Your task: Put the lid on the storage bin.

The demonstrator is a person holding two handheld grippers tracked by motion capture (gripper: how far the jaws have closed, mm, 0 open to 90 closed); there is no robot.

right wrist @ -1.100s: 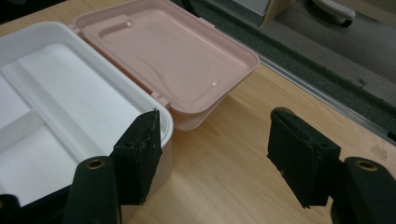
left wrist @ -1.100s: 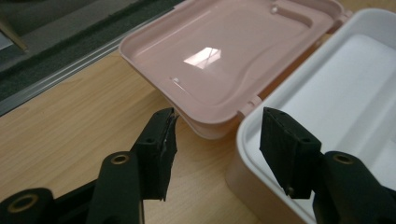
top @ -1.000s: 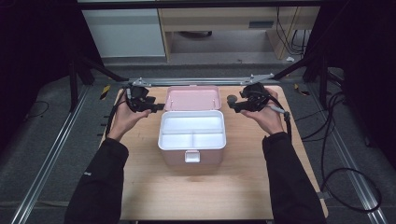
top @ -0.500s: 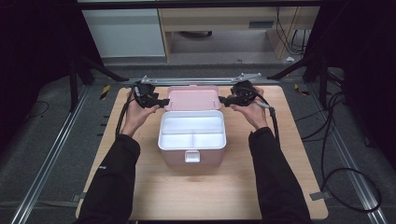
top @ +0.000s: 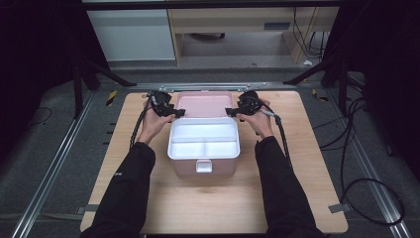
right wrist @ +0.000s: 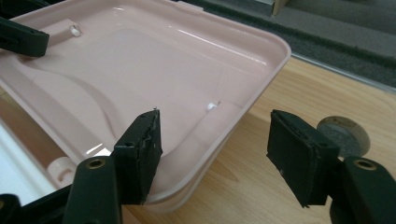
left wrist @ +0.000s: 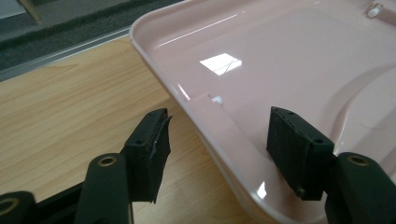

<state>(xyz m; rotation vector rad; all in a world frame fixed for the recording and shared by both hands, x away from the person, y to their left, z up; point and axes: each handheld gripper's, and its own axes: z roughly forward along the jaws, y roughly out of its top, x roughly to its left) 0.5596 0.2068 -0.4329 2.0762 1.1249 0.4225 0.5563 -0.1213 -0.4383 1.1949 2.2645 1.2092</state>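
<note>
Pink lid (top: 204, 104) of an open storage box (top: 203, 166) lies folded back flat on the desk (top: 297, 188), behind the box body, its glossy inner face up and catching a bright reflection of light; it has rounded corners, a raised rim and a shallow moulded step across the inside. The box sits near the middle of the desk, pink on the outside, with a white tray (top: 203, 141) inside split into one long compartment at the back and two smaller ones in front, and a white latch (top: 203, 166) on its front wall. The left tongs (top: 174, 113) are at the lid's left edge, spread wide, one jaw over the wood and the other over the lid's inner face, the rim between them but not pinched, as the left gripper view (left wrist: 217, 135) shows. The right tongs (top: 232, 112) stand the same way at the lid's right edge, spread with the rim between the jaws (right wrist: 215, 140). A small round grey disc (right wrist: 343, 135) lies on the desk just beside the right tongs. The desk is light wood, framed by metal rails (top: 54, 163) on a grey floor, with black cables (top: 356, 163) trailing at the right and pale cabinets (top: 133, 32) beyond.
</note>
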